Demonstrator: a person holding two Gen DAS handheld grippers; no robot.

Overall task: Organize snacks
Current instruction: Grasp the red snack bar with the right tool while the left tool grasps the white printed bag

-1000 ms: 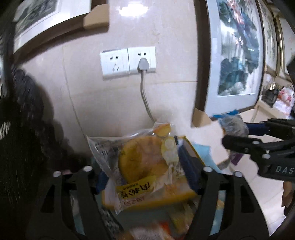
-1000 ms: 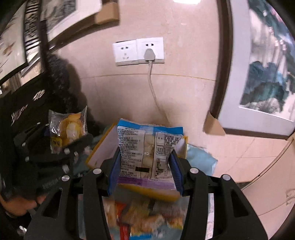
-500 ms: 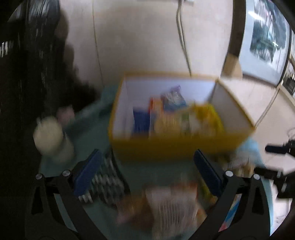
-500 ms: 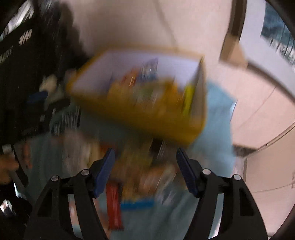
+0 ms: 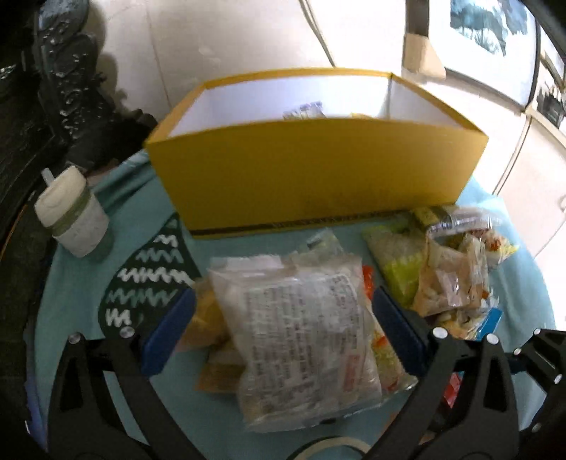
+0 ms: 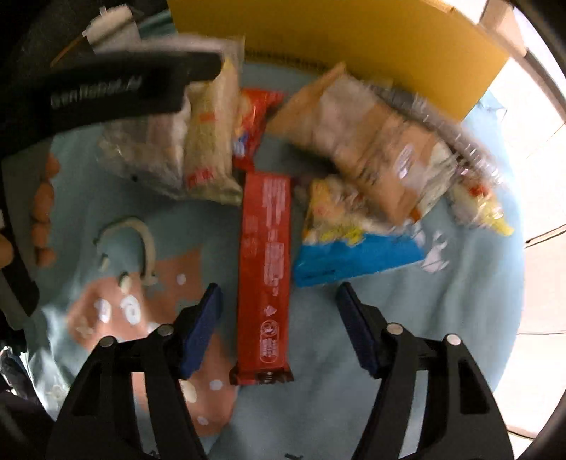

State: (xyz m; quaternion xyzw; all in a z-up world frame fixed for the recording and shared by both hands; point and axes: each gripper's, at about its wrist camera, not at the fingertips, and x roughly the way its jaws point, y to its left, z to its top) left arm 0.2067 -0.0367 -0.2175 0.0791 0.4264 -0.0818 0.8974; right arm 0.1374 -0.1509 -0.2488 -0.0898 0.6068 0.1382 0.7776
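red snack bar point(image 6: 265, 269) lies between right hand-held gripper point(image 6: 279, 325) closing jaws

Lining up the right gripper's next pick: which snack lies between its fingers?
The long red bar, lengthwise between the closing right gripper pads, untouched. The other packets lie beyond the fingertips.

A light blue cloth point(image 5: 88, 254) is spread over the desk, printed with a dark green patch of white zigzag lines point(image 5: 148, 279) on the near left. On the far left of the cloth a white lidded cup point(image 5: 70, 212) with a straw spout is stood upright, just beside a dark carved piece of furniture point(image 5: 67, 88). A pale tiled wall point(image 5: 230, 39) is seen behind, with a grey cable point(image 5: 318, 32) run down it. Framed pictures point(image 5: 484, 39) are leaned at the far right. In the right wrist view, a salmon-pink patch with white dots point(image 6: 148, 311) is shown on the cloth, and a curved white strip point(image 6: 141, 240) is laid on it.
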